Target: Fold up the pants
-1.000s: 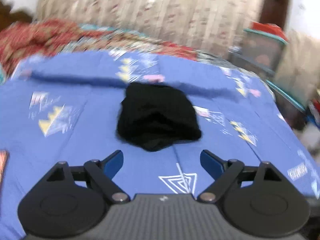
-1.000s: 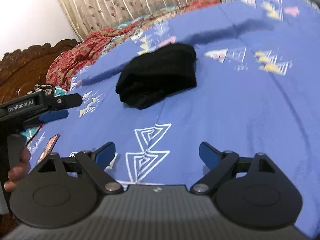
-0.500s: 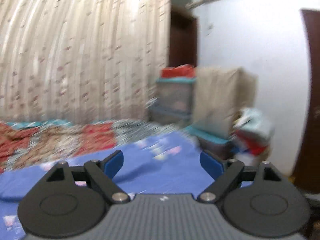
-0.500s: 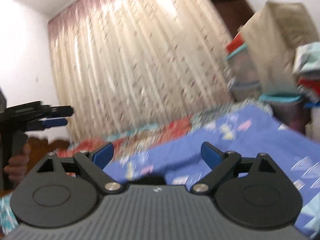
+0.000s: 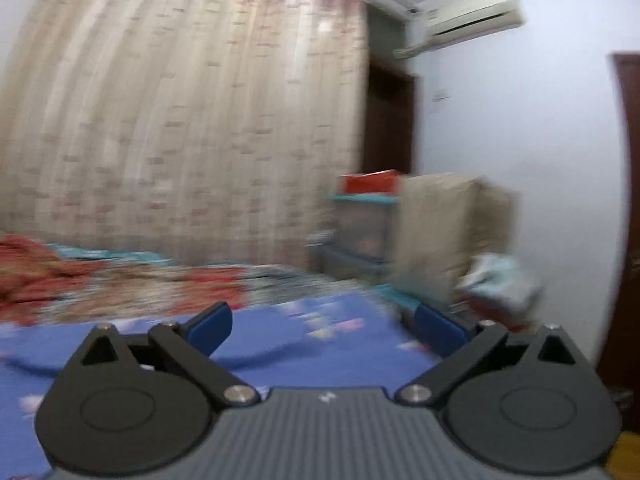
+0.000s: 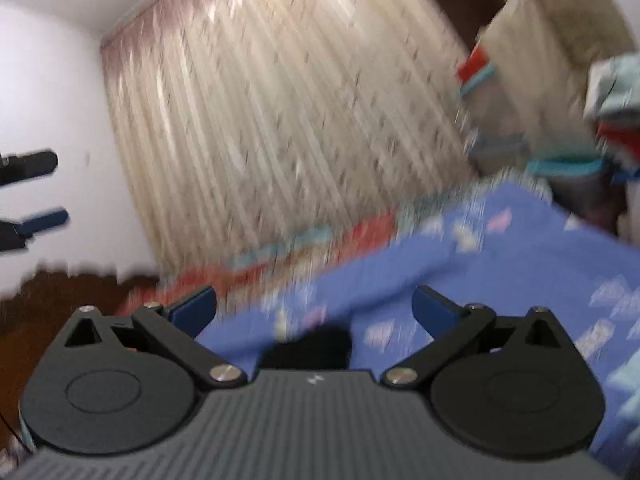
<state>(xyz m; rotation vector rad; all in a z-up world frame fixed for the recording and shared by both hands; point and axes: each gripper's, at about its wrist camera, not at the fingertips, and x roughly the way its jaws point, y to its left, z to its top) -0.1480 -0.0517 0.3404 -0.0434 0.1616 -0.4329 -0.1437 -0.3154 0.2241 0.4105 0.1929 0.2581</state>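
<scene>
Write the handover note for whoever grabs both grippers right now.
Left gripper: open, empty, raised, aimed at the curtain and stacked boxes.
Right gripper: open, empty, also lifted off the bed.
Pants: a dark bundle on the blue bedsheet, just showing above the right gripper's body; out of the left view.
Done: they look bundled, but blur hides how neat the fold is.
Left: look down and check the fold; nothing is held.

Black linkages, blue jaws, silver screws
</scene>
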